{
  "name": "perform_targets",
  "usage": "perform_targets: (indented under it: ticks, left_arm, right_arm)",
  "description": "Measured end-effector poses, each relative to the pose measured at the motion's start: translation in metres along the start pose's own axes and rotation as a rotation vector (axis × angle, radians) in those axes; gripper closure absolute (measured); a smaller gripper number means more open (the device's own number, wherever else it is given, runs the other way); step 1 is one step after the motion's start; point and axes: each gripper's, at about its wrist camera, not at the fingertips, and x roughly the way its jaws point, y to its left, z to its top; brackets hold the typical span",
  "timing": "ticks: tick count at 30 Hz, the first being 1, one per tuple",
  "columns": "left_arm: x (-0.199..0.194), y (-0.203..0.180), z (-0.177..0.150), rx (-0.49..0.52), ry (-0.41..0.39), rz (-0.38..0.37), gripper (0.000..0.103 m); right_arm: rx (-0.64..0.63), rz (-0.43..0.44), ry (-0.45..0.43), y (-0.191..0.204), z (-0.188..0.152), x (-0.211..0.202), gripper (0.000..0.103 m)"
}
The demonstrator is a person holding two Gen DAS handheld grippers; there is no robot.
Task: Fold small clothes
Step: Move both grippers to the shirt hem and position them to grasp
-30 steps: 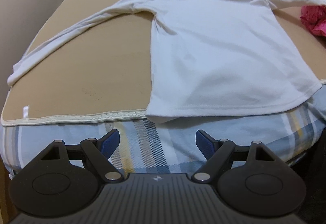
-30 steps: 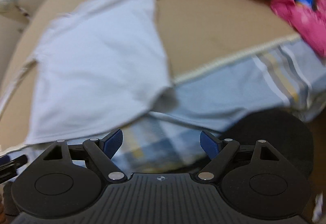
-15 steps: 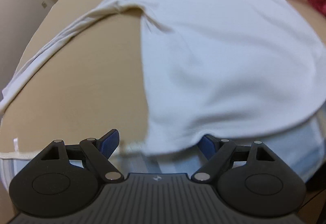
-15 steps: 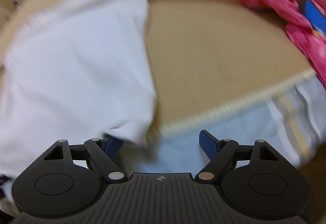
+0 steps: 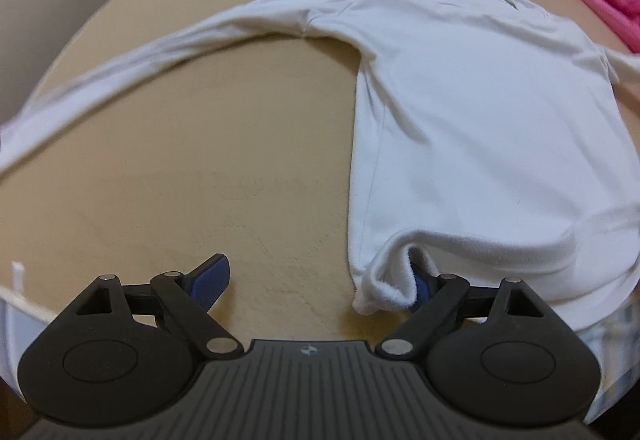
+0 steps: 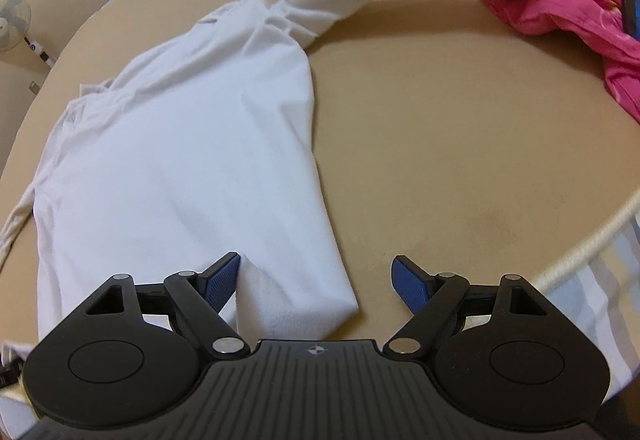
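Observation:
A white long-sleeved shirt (image 5: 480,120) lies flat on a tan mat (image 5: 200,180), sleeves spread out to both sides. My left gripper (image 5: 316,280) stands wide at the shirt's near left hem corner (image 5: 384,288). Its jaws are opening; the bunched corner sits between them, draped over the right fingertip, and no pad presses it. In the right wrist view the shirt (image 6: 180,160) fills the left half. My right gripper (image 6: 316,280) is open over the near right hem corner (image 6: 296,300), which rests against the left fingertip (image 6: 224,276).
A heap of pink cloth (image 6: 560,0) lies at the far right of the mat, with a dark flat object (image 6: 632,16) on it. The mat's corded edge (image 6: 592,240) and a striped sheet (image 6: 600,288) are near right. A fan (image 6: 12,20) stands by the wall.
Both grippers have come forward from over the striped sheet onto the mat, each now straddling a hem corner of the shirt. The left corner has bunched up.

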Motion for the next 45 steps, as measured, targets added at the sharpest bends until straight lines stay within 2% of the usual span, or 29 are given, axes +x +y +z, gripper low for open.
perform_targets:
  ticks: [3, 5, 9, 13, 16, 18, 20, 23, 27, 28, 31, 34, 35, 37, 42, 43, 44, 45]
  left_arm:
    - [-0.004, 0.002, 0.0, -0.038, 0.0, -0.047, 0.012]
    - [-0.011, 0.001, 0.001, -0.02, -0.023, -0.082, 0.012]
    - [-0.022, -0.016, -0.003, 0.12, -0.05, -0.117, 0.012]
    - [-0.026, -0.041, -0.013, 0.306, -0.074, -0.098, 0.012]
    - [-0.029, -0.052, -0.022, 0.38, -0.045, -0.187, 0.012]
    - [-0.029, -0.056, -0.027, 0.405, -0.059, -0.182, 0.012]
    - [-0.026, -0.055, -0.027, 0.385, -0.067, -0.148, 0.012]
    - [-0.014, -0.04, -0.016, 0.296, -0.038, -0.119, 0.012]
    - [-0.008, -0.021, -0.012, 0.233, -0.056, 0.001, 0.017]
    - [-0.007, -0.015, -0.011, 0.209, -0.049, 0.012, 0.018]
    - [-0.004, 0.005, -0.01, 0.104, -0.01, -0.024, 0.025]
    - [-0.004, 0.015, -0.008, 0.049, -0.014, -0.035, 0.032]
    - [-0.004, 0.015, -0.008, 0.039, -0.014, -0.044, 0.036]
    - [-0.006, 0.013, -0.01, 0.026, -0.014, -0.05, 0.038]
    - [-0.008, 0.008, -0.007, 0.034, -0.035, -0.026, 0.038]
    - [-0.009, 0.008, -0.007, 0.033, -0.042, -0.015, 0.042]
    - [-0.01, 0.008, -0.006, 0.031, -0.051, -0.004, 0.052]
    - [-0.012, 0.009, -0.006, 0.028, -0.063, 0.002, 0.056]
  right_arm:
    - [-0.004, -0.008, 0.011, -0.004, -0.007, 0.003, 0.02]
    - [0.008, -0.023, 0.022, -0.006, -0.008, 0.007, 0.02]
    - [0.008, -0.02, 0.015, -0.002, -0.004, 0.008, 0.02]
    - [-0.006, -0.022, -0.001, 0.0, -0.001, 0.008, 0.02]
    - [0.015, -0.018, 0.01, -0.004, 0.0, 0.011, 0.02]
    - [0.017, -0.015, 0.011, -0.005, 0.0, 0.011, 0.02]
    - [0.01, -0.016, 0.007, -0.005, -0.001, 0.01, 0.02]
    - [0.006, -0.018, 0.004, -0.004, 0.0, 0.011, 0.02]
    - [0.004, -0.027, -0.012, -0.004, 0.001, 0.008, 0.02]
    - [0.002, -0.026, -0.015, -0.004, 0.002, 0.008, 0.02]
    - [0.012, -0.018, -0.022, -0.008, 0.002, 0.005, 0.02]
    - [0.033, -0.019, -0.023, -0.016, 0.0, 0.002, 0.02]
    - [0.037, -0.024, -0.021, -0.019, -0.003, 0.0, 0.02]
    - [0.03, -0.028, -0.017, -0.021, -0.009, -0.004, 0.02]
    - [-0.014, -0.018, -0.002, -0.016, -0.03, -0.012, 0.02]
    - [-0.013, -0.021, -0.001, -0.015, -0.034, -0.011, 0.02]
    - [-0.004, -0.029, -0.002, -0.015, -0.036, -0.011, 0.02]
    - [0.016, -0.037, -0.009, -0.018, -0.038, -0.011, 0.02]
